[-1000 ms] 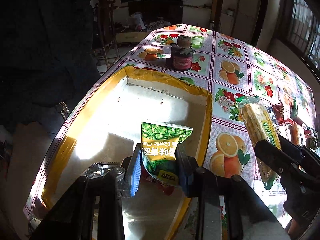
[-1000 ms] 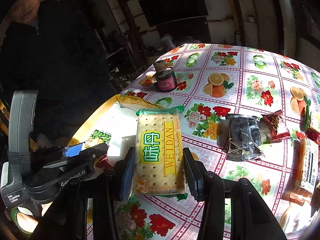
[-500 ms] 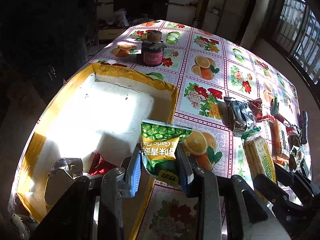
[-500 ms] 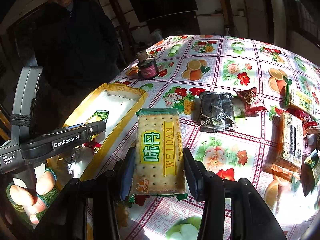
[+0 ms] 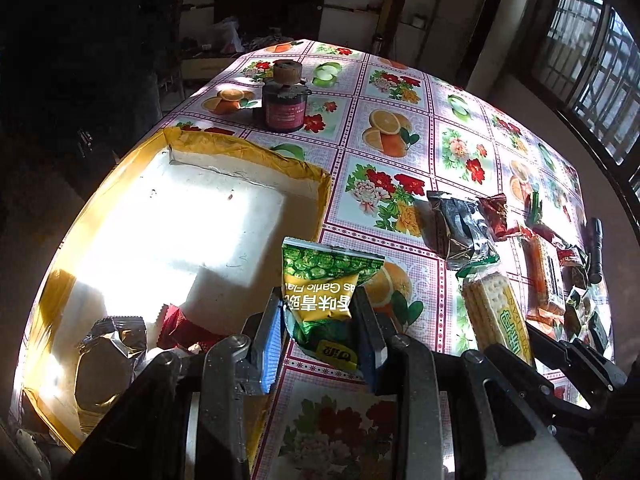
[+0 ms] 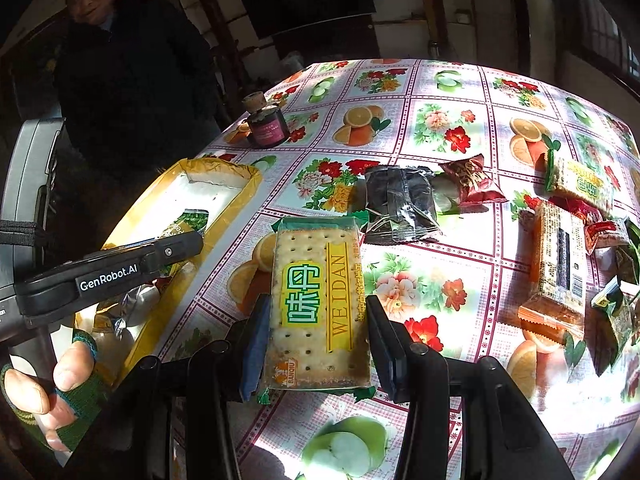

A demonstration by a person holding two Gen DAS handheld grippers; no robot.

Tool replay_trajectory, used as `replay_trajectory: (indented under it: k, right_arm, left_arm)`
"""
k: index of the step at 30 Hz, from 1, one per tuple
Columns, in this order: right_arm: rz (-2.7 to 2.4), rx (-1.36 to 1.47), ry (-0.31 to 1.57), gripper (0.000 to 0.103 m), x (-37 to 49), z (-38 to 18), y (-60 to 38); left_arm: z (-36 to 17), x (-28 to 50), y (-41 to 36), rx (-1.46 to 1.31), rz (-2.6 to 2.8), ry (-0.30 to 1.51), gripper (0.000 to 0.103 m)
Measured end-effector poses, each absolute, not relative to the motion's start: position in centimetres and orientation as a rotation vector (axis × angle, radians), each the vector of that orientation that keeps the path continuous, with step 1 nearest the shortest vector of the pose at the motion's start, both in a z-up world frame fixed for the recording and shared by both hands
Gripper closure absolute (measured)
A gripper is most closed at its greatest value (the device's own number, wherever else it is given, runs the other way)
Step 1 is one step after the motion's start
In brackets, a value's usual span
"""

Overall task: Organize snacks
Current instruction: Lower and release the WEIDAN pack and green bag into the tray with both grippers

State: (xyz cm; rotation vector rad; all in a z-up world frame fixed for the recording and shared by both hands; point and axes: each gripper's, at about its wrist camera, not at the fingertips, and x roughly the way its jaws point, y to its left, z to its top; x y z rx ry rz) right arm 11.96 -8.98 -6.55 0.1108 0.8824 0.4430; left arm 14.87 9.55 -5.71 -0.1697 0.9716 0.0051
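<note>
A glossy green foil packet of peas, crinkled and serrated along its top edge, is clamped between the blue ribbed fingers of the left gripper; it is held above the near right edge of the tray. The tray is a shallow rectangular box with a white, scuffed floor and walls wrapped in wrinkled yellow tape. In its near corner a silver foil pouch and a red serrated wrapper are seen lying close together.

A flat rectangular pack of crackers, clear film over pale dotted biscuits with a yellow and green label, is gripped by its long sides between the dark fingers of the right gripper, above the worktop just to the right of the tray.

The worktop is covered with a shiny plastic cloth printed in squares of oranges, apples and red flowers. Loose snacks are scattered on it: a crumpled dark foil bag, a small red pouch, an orange-ended box-shaped pack and a further cracker pack. A dark jar with a cork stopper stands upright beyond the tray.

Hard sunlight falls across the cloth; the room behind is dim, with pale walls and a barred window. A person in a dark coat stands at the far edge.
</note>
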Motion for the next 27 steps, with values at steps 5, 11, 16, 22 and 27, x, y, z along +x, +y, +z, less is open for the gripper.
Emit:
replay_trajectory:
  k: [5, 11, 16, 22, 27]
  right_arm:
    - [0.437, 0.107, 0.885, 0.053, 11.8, -6.7, -9.0]
    - [0.419, 0.111, 0.887, 0.053, 11.8, -6.8, -9.7]
    - [0.417, 0.108, 0.87, 0.053, 11.5, -6.1, -9.7]
    - [0.446, 0.116, 0.866, 0.053, 12.0, -6.0, -8.4]
    - [0.503, 0.122, 0.864, 0.053, 12.9, -6.0, -5.9]
  left_arm:
    - [-5.6, 14.7, 9.2, -0.167, -0.005, 0.968, 0.072]
    - [-5.4, 14.5, 9.4, -0.178, -0.009, 0.96, 0.072]
    - [-5.2, 14.3, 9.3, -0.172, -0.012, 0.959, 0.072]
    - [-5.4, 13.9, 11.0, -0.187, 0.02, 0.965, 0.072]
    - [-5.7, 13.3, 14.3, -0.216, 0.084, 0.97, 0.072]
